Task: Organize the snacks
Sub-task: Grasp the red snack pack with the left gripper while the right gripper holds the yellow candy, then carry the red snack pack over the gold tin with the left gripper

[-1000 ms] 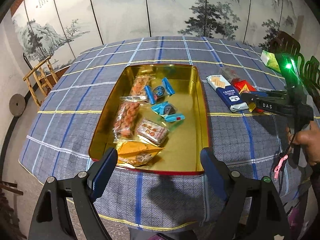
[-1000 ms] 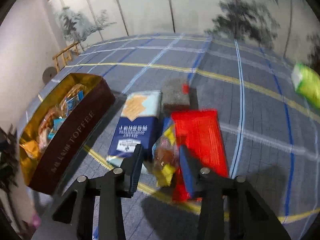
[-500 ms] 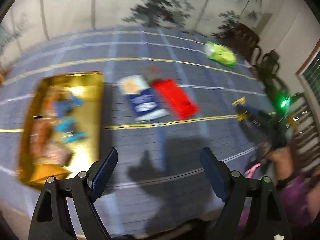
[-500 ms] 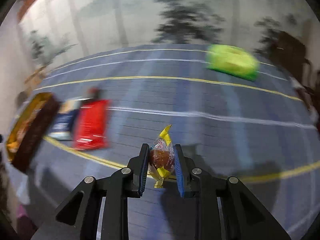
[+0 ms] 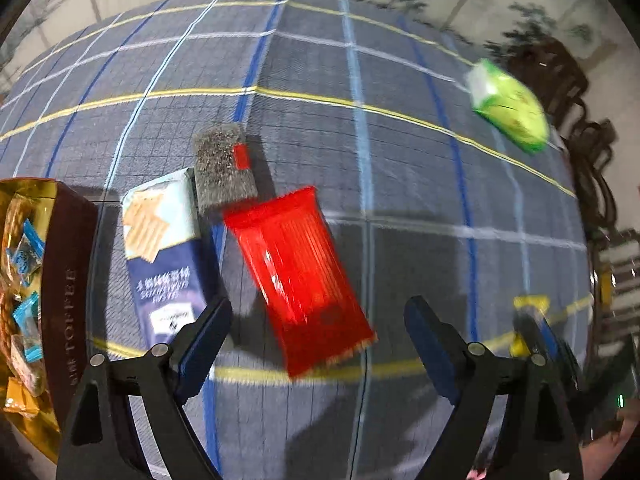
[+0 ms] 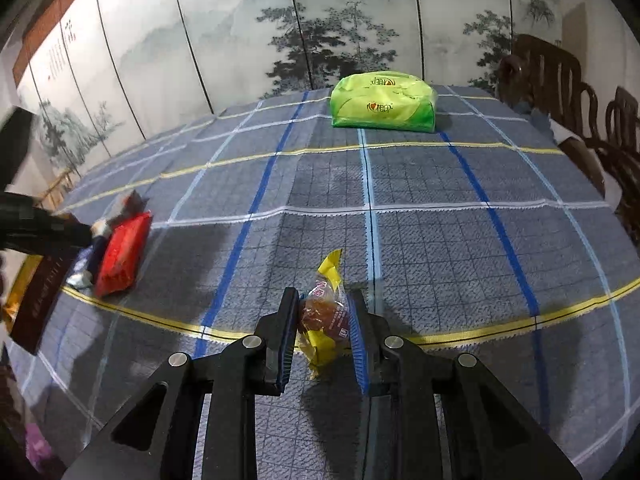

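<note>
Transfer step: right gripper (image 6: 323, 330) clamps a yellow-wrapped candy (image 6: 323, 316) above the near tablecloth (image 6: 440, 240), to be carried left and dropped into the tin (image 5: 68, 280), while left gripper (image 5: 316, 344), jaws wide, hovers over the red packet (image 5: 298, 276).

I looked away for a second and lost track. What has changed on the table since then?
The right gripper closed on the yellow-wrapped snack and lifted it away from the pile, rightward. The left gripper, open, swung from the toffee tin over to the red packet. Tin, cracker box and green pack stayed put.
</note>
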The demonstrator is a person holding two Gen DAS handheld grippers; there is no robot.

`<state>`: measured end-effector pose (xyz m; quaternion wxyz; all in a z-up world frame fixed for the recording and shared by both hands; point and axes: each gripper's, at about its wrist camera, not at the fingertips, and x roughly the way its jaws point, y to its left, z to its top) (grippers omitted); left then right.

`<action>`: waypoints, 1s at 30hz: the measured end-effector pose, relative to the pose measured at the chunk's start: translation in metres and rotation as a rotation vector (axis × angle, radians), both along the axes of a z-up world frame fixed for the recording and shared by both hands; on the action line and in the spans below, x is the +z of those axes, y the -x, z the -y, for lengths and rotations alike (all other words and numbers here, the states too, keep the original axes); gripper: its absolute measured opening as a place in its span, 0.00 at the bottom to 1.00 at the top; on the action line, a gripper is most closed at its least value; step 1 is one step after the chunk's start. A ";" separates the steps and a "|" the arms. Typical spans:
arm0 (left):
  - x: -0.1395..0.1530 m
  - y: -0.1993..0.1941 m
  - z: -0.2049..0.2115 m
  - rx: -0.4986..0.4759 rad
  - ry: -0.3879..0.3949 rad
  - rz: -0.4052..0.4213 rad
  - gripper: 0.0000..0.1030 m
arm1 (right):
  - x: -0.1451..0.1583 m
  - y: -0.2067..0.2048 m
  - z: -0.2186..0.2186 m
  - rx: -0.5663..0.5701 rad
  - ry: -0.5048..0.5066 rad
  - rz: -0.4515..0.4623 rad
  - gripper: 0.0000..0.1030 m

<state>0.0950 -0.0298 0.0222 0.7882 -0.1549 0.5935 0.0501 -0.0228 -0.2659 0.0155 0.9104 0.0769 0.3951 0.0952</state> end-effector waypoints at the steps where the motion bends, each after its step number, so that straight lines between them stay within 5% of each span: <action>1: -0.005 -0.005 0.000 0.020 -0.015 -0.020 0.82 | 0.000 -0.001 0.000 0.004 -0.009 -0.003 0.25; 6: -0.029 -0.019 0.010 0.057 -0.075 -0.097 0.81 | -0.003 -0.002 0.001 0.039 -0.050 -0.007 0.25; 11: -0.031 -0.021 0.027 0.068 -0.161 -0.075 0.84 | -0.003 -0.001 0.007 0.042 -0.099 -0.001 0.25; 12: -0.031 -0.021 0.029 0.069 -0.165 -0.066 0.80 | -0.003 -0.002 0.009 0.039 -0.106 -0.001 0.25; 15: -0.021 -0.023 0.048 -0.011 -0.178 -0.022 0.38 | -0.003 -0.002 0.010 0.035 -0.118 -0.003 0.25; 18: -0.021 -0.018 0.062 -0.068 -0.193 -0.011 0.38 | -0.004 -0.002 0.009 0.032 -0.115 -0.009 0.25; 23: -0.014 0.018 0.064 -0.108 -0.071 0.042 0.37 | -0.006 -0.004 0.012 0.012 -0.119 -0.023 0.26; 30: 0.020 0.102 0.072 -0.188 -0.015 0.156 0.37 | -0.009 -0.008 0.009 0.006 -0.085 -0.050 0.27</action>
